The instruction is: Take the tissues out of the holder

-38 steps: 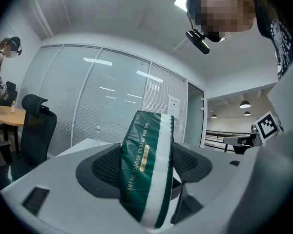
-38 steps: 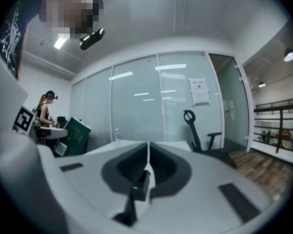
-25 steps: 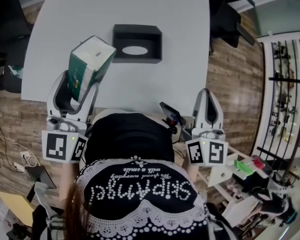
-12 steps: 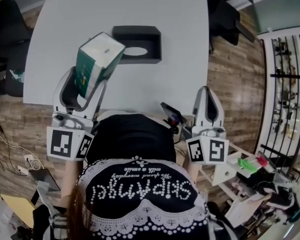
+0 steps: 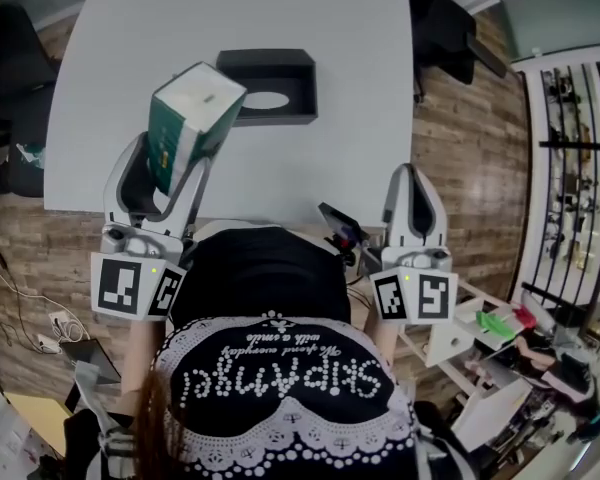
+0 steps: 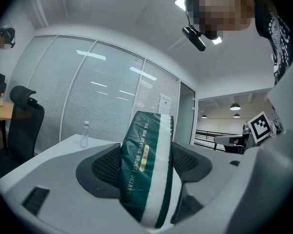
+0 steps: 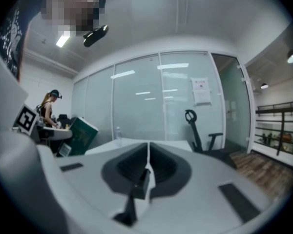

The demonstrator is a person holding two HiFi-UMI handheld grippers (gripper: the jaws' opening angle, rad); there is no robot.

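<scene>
My left gripper (image 5: 177,133) is shut on a green and white tissue pack (image 5: 185,122), held up in the air over the near part of the white table (image 5: 130,28). The left gripper view shows the tissue pack (image 6: 147,167) squeezed between both pads. The black tissue holder (image 5: 263,87) lies on the table beyond the pack, its oval slot facing up. My right gripper (image 5: 411,178) is at the table's near right edge, jaws pressed together with nothing between them. In the right gripper view the tissue pack (image 7: 83,134) appears far left.
A clear bottle (image 6: 84,134) stands far off on the table. Black office chairs (image 5: 450,18) sit at the right and left of the table. A shelf with clutter (image 5: 500,338) is at the lower right. A glass wall lies beyond the table.
My left gripper has lifted the tissue pack slightly higher and toward the holder. The right gripper has stayed close to where it was.
</scene>
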